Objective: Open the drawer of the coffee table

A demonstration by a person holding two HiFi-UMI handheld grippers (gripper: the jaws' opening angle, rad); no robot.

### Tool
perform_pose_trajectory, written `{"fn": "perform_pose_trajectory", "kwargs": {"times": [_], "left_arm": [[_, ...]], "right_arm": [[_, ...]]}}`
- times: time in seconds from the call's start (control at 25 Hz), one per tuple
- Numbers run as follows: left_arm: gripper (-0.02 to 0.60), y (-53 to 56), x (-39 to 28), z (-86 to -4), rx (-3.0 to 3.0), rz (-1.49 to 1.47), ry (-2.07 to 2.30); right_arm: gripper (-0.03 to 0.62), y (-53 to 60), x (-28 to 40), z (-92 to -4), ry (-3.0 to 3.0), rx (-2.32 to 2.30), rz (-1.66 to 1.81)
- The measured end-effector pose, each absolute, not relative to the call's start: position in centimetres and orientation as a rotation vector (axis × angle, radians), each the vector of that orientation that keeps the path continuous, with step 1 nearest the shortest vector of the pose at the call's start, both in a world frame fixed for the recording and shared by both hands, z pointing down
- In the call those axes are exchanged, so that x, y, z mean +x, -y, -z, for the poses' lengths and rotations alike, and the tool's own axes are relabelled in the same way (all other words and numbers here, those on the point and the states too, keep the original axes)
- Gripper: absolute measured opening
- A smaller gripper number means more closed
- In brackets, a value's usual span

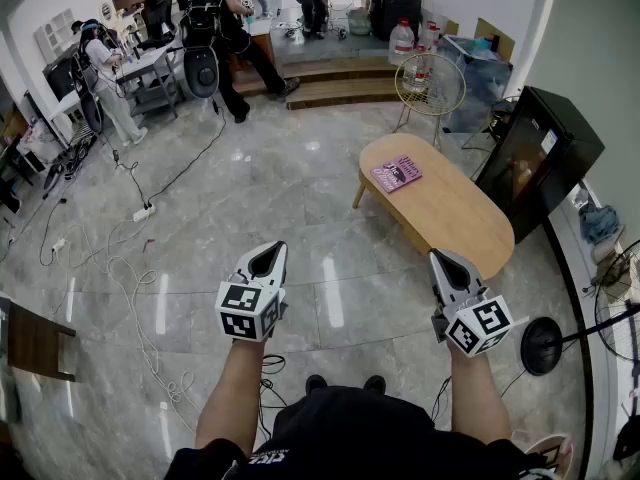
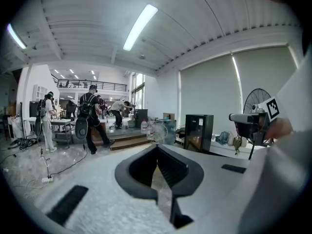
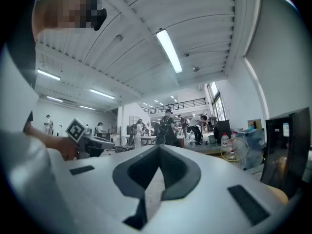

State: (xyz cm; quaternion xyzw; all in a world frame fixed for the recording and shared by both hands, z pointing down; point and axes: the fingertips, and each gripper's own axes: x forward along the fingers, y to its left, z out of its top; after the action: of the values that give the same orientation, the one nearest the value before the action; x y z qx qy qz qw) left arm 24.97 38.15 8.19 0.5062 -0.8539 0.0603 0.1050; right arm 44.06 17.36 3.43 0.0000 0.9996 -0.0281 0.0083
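The coffee table (image 1: 440, 213) is a low oval wooden one standing to the right of middle in the head view, with a pink magazine (image 1: 397, 173) on its far end. No drawer shows from this angle. My left gripper (image 1: 271, 253) is held in the air over the marble floor, well to the left of the table, jaws shut and empty. My right gripper (image 1: 441, 258) hovers just short of the table's near end, also shut on nothing. In the left gripper view the left gripper (image 2: 157, 148) points into the room; in the right gripper view the right gripper (image 3: 158, 148) does too.
A black cabinet (image 1: 540, 158) stands right of the table. A round wire fan (image 1: 430, 83) is beyond the table, and a standing fan's base (image 1: 541, 345) is near my right arm. Cables (image 1: 120, 268) trail over the floor at left. People (image 1: 225, 28) work at the back.
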Motion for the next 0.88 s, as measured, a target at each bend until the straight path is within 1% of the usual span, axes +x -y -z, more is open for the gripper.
{"fn": "perform_pose_trajectory", "kwargs": {"times": [0.44,0.68,0.88], "left_arm": [[0.009,-40.5,24.2,-10.2,1.471,-0.121,2.487],[0.009,-42.8,23.3,-11.2,1.459,-0.101,2.470],[0.009,-44.1,22.9,-10.5,1.494,-0.071,2.471]], "right_arm": [[0.000,-18.5,43.1,-4.2,-3.142,-0.024,0.077],[0.002,-21.6,42.3,-5.7,-3.192,0.020,0.005],[0.002,-24.9,40.5,-5.9,-3.200,0.062,0.036]]}}
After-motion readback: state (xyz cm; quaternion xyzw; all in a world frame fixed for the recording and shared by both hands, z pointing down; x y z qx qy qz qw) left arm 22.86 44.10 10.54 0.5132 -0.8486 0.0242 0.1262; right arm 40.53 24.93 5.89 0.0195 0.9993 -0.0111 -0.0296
